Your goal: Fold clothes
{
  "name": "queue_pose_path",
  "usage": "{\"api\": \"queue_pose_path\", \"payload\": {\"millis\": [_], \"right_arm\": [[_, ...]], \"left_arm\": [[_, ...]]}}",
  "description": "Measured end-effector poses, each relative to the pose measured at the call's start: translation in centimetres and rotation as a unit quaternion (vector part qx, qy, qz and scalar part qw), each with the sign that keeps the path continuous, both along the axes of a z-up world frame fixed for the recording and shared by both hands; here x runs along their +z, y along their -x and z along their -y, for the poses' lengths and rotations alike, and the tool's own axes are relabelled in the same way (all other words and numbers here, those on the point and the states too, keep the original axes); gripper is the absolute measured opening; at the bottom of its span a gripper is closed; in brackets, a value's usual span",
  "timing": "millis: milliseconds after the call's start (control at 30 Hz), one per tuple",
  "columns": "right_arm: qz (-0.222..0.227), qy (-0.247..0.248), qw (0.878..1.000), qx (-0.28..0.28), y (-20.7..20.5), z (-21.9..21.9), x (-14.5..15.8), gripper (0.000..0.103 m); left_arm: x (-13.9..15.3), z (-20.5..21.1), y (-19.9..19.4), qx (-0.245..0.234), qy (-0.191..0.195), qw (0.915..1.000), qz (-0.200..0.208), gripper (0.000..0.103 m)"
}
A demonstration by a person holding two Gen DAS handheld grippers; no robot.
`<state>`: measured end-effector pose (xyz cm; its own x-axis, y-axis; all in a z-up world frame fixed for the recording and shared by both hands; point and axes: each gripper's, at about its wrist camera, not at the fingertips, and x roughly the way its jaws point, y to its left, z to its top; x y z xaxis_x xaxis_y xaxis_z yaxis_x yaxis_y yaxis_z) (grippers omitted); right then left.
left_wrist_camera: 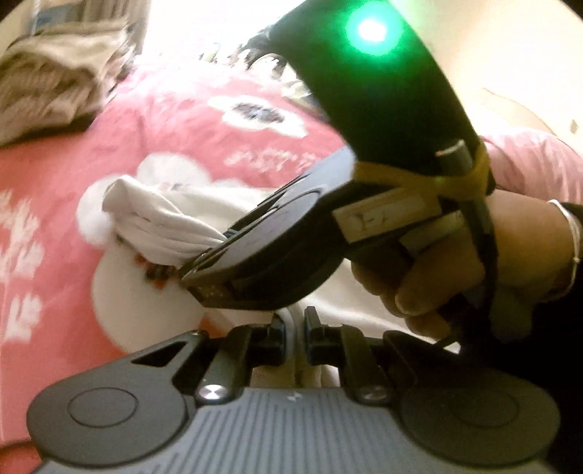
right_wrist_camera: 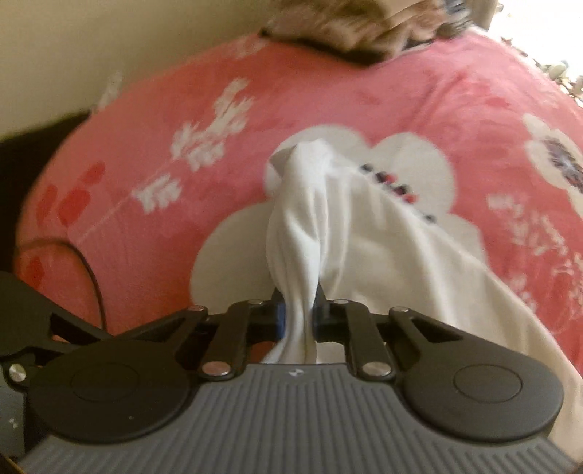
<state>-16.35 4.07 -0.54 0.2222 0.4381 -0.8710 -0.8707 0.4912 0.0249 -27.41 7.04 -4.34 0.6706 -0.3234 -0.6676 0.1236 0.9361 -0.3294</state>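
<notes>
Status: early stage, fold not yet formed
White garment (right_wrist_camera: 364, 233) lies bunched on pink floral bedspread (right_wrist_camera: 328, 84), part lifted
Right gripper (right_wrist_camera: 298, 313) clamped on twisted fabric edge
Left gripper (left_wrist_camera: 293, 328) closed on white fabric, close beside right gripper
Right hand (left_wrist_camera: 473, 262) on handle
Folded pile (left_wrist_camera: 54, 80) at far end of bed, judged finished
Remaining: spread, fold, stack

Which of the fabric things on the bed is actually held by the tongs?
The white garment, bunched and pinched by both the right tongs and the left tongs. The brownish pile lies untouched farther back.
</notes>
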Motion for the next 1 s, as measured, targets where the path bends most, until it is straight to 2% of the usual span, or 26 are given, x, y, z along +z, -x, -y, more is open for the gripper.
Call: {"api": "queue_pose_path", "payload": {"millis": [167,333,500,667,767,933,1000], "right_arm": [[0.006,-0.064,0.996,-0.068,-2.6,5.1,3.0,0.011],[0.016,-0.122,0.979,-0.163,-5.4,12.6,5.2,0.01],[0.023,-0.174,0.948,-0.266,-7.0,21.2,5.1,0.01],[-0.003,-0.206,0.9,-0.384,-7.3,29.8,1.9,0.01],[-0.019,-0.214,0.877,-0.429,-7.0,32.8,-0.3,0.01],[-0.016,-0.235,0.86,-0.452,-6.6,36.0,0.0,0.01],[-0.011,-0.24,0.858,-0.454,-6.8,37.2,0.7,0.01]], "left_arm": [[2.1,2.3,-3.1,-0.057,0.0,0.9979,0.033,0.011],[3.9,6.7,-7.3,-0.143,-0.008,0.9879,0.06,0.011],[4.3,12.5,-11.0,-0.225,-0.007,0.9721,0.068,0.011],[1.5,18.5,-14.0,-0.301,0.001,0.953,0.035,0.011],[0.2,21.2,-15.2,-0.328,0.01,0.9445,0.015,0.011],[0.4,23.2,-15.6,-0.343,0.036,0.9386,0.016,0.011],[0.6,24.0,-16.1,-0.346,0.044,0.9371,0.017,0.011]]}}
